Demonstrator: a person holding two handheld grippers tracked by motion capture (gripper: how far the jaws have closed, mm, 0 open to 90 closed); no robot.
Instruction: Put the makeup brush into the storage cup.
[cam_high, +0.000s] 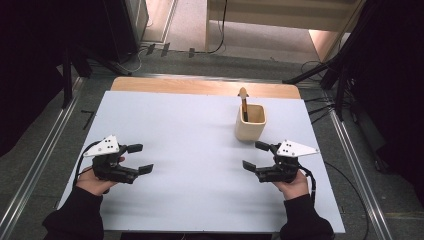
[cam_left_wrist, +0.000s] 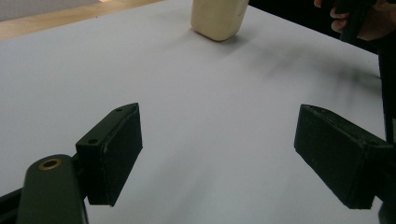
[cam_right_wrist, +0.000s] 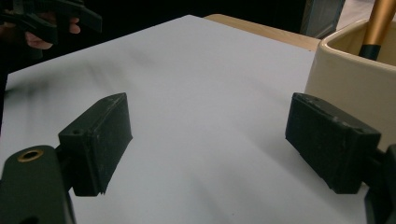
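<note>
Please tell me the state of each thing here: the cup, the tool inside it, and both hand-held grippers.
Cream cup: upright on the white table, apart from both grippers.
Brown-handled tool: standing in the cup, leaning, top end above the rim.
Left hand-held gripper: open, holding nothing, low over the table.
Right hand-held gripper: open, holding nothing, near the cup but not touching it.

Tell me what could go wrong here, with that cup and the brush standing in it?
The cup stands close to the right gripper, so a careless reach could knock it over or push it along the table. The brush leans loosely in the cup; open fingers closing on it off-centre might tip both. The left gripper is also open and far away, too distant to steady the cup quickly.
</note>
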